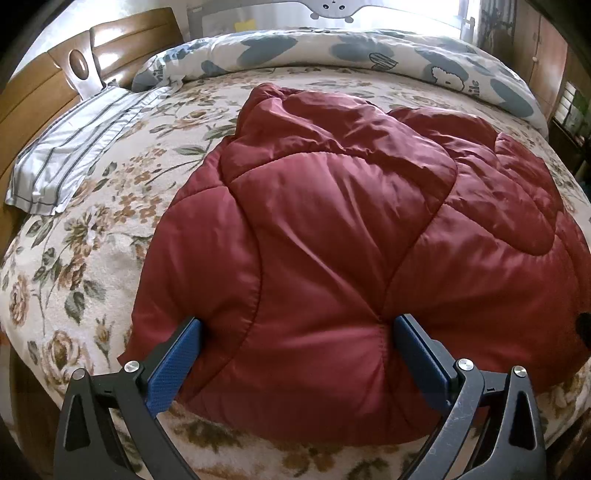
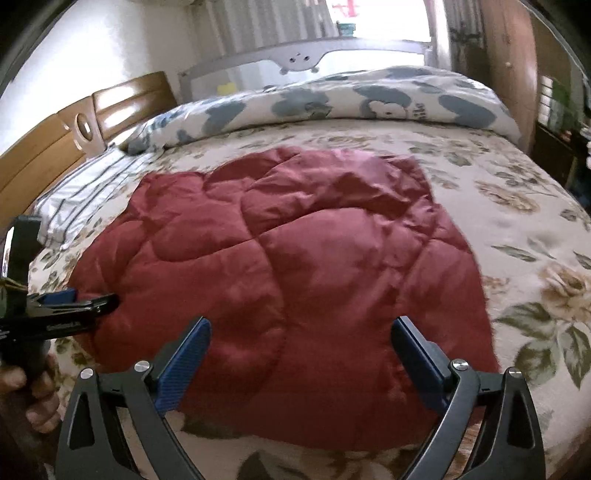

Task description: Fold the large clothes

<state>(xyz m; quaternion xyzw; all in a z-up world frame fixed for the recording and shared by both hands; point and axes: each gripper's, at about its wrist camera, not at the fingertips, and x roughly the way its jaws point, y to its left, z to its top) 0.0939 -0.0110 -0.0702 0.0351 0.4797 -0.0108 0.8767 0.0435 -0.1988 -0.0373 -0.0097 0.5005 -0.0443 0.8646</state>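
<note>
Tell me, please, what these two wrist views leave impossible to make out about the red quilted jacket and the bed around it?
- Red quilted jacket: sleeves, collar and front closure aren't visible in either view; folded layers cover them.
- Jacket's right edge in the left wrist view: cut off by the frame.
- Print on the blue-patterned duvet in the right wrist view: motion-blurred, unreadable.
- Striped pillowcase in the right wrist view: blurred, partly behind the left gripper.

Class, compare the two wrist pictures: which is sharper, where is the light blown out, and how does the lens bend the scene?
Left wrist: sharp, crisp stitching on the red quilted coat; window glare at top. Right wrist: softer, the coat's right edge smeared by motion; window washed out. Both: fisheye bulges the bed, dark corners.
</note>
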